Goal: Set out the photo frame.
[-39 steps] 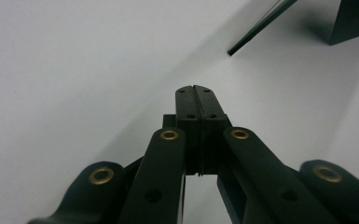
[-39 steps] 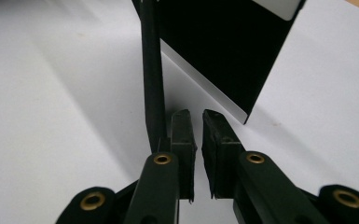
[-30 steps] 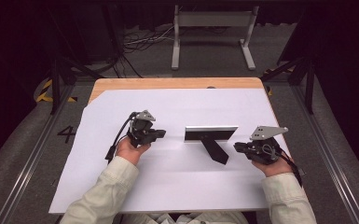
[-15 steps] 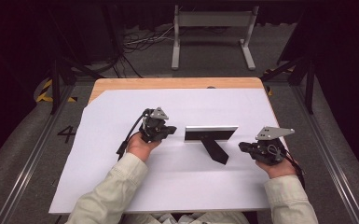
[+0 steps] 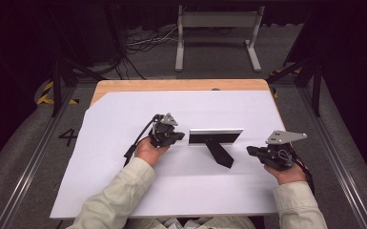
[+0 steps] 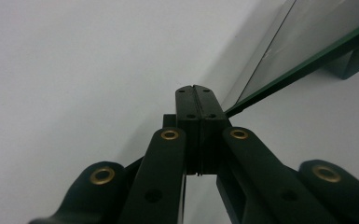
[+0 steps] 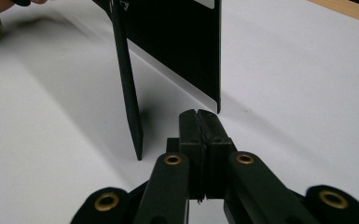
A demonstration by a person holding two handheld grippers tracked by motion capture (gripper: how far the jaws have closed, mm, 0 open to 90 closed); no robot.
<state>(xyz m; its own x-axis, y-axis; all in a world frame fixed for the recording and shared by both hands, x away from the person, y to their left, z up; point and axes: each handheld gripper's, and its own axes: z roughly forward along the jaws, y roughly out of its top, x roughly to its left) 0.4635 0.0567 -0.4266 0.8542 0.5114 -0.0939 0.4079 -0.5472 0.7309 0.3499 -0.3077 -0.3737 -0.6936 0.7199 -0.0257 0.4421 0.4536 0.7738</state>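
A black picture frame (image 5: 215, 137) stands upright near the middle of the high view, on the white sheet (image 5: 124, 191) that covers the surface, its black back and prop leg (image 5: 220, 153) turned toward the bottom of the frame. The left gripper (image 5: 177, 136) sits just left of it, at centre left, held in the person's left hand (image 5: 148, 150), with its tips just beside the frame's left end; whether they touch it cannot be told. In the left gripper view its jaws are pressed flat together with nothing between them, and the frame's glass front and dark edge (image 6: 303, 60) slant across the upper right. The right gripper (image 5: 250, 150) lies at the lower right of the high view, in the right hand (image 5: 288, 172), pointing left toward the frame and apart from it. In the right gripper view (image 7: 199, 114) its jaws, which have just been closing, are clenched on nothing, with the frame's back panel (image 7: 177, 42) at the top centre and the prop leg (image 7: 128, 93) running down on the left to the sheet.
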